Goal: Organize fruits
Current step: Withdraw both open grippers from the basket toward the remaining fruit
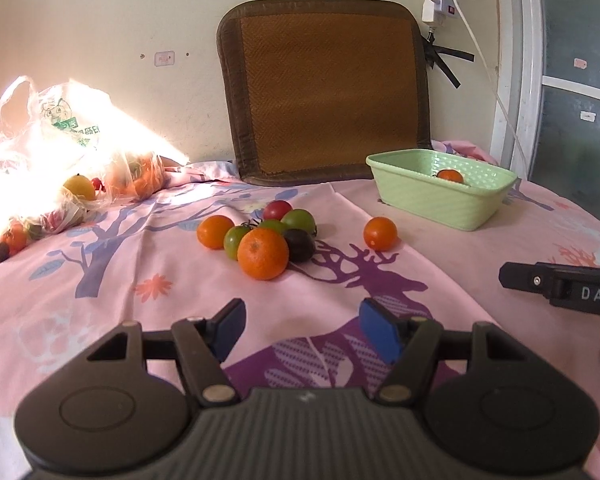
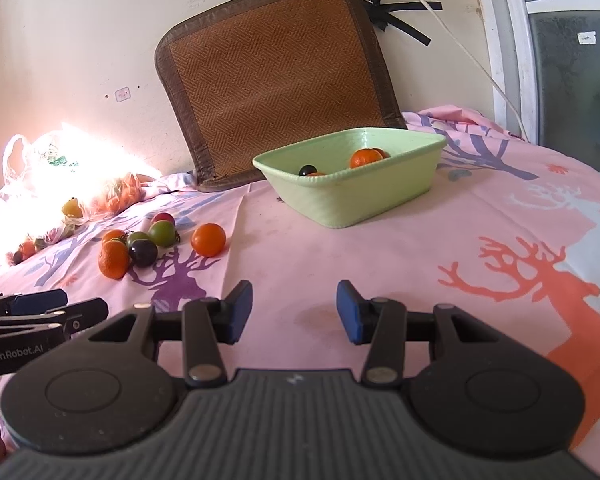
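Left wrist: left gripper (image 1: 302,330) wide, empty, fruit cluster (image 1: 265,236) at 12 o'clock across bare sheet (image 1: 99,320), green basket (image 1: 440,190) at 1 o'clock; right wrist: right gripper (image 2: 294,310) wide, empty, basket rim (image 2: 340,176) at 12 o'clock.

A pink bedsheet (image 1: 440,248) with deer and tree prints was spread over the bed. On it were seen a green basket (image 2: 352,200), a loose clump of oranges and tomatoes (image 1: 265,236), one stray orange (image 1: 380,233), and a plastic bag (image 1: 59,140).
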`<state>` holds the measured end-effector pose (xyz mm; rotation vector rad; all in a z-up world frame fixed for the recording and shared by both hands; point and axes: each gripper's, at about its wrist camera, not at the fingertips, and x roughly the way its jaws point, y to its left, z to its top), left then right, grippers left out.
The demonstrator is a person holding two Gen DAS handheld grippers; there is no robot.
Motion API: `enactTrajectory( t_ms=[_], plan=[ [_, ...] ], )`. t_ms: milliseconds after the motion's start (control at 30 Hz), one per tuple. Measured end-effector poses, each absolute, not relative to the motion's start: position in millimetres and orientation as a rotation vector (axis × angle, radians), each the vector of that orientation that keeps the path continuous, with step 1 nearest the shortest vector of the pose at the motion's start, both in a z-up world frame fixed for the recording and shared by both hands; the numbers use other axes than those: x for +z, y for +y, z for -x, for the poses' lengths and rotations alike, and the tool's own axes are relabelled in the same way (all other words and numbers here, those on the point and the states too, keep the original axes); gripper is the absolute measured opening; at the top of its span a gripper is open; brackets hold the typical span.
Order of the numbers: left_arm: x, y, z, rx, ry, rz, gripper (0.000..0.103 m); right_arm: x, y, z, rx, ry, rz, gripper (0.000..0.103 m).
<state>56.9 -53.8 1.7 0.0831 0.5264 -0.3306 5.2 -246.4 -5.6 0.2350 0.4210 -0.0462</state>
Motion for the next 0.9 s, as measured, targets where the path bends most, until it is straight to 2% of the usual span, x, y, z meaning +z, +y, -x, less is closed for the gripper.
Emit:
enactTrajectory(
  t_ms=[900],
  plan=[
    [2.2, -50.3, -55.6, -0.334, 0.514, -0.061, 0.065, -7.2, -250.8, -12.0, -0.023, 0.440, -0.268, 0.049]
  ],
)
